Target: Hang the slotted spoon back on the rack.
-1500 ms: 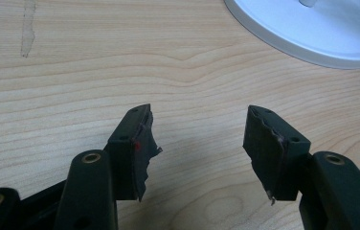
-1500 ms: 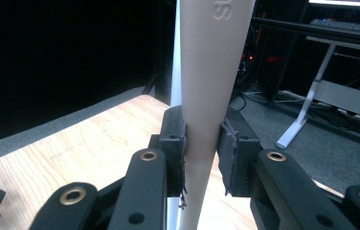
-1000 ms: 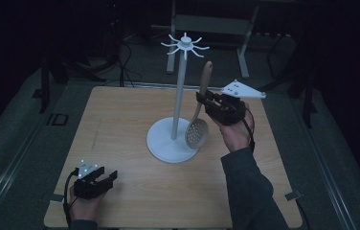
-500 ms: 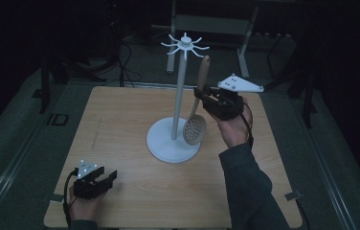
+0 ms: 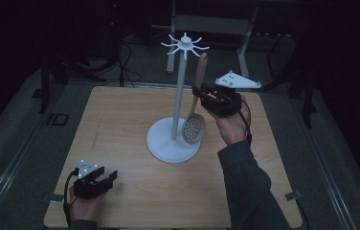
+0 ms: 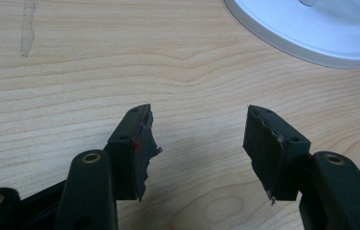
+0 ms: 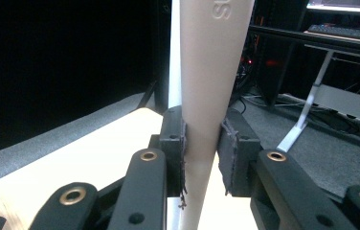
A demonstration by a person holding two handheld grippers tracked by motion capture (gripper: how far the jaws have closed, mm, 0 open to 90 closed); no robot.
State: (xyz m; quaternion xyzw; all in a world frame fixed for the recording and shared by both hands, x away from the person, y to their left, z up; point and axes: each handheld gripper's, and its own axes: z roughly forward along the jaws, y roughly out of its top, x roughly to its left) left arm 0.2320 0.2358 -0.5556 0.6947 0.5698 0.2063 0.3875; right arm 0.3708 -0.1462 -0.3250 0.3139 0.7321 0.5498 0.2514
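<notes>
A white hook stand [image 5: 180, 96] rises from a round base [image 5: 168, 143] in the middle of the wooden table [image 5: 116, 120], with a ring of hooks [image 5: 185, 44] at its top. My right gripper [image 5: 198, 94] is shut on the pale handle of a slotted spoon [image 5: 194, 128], which hangs upright just right of the pole, bowl down above the base. In the right gripper view the handle [image 7: 206, 72] is pinched between both pads, gripper [image 7: 202, 139]. My left gripper [image 5: 110, 177] rests open at the table's front left, with bare wood between its jaws, gripper [image 6: 197, 139].
The stand's base edge [image 6: 312, 33] lies ahead and to the right of the left gripper. A metal-legged desk [image 5: 216, 24] stands beyond the table's far edge. Dark floor surrounds the table.
The right gripper has carried the spoon slightly up and left, closer to the pole. The left gripper has not moved.
</notes>
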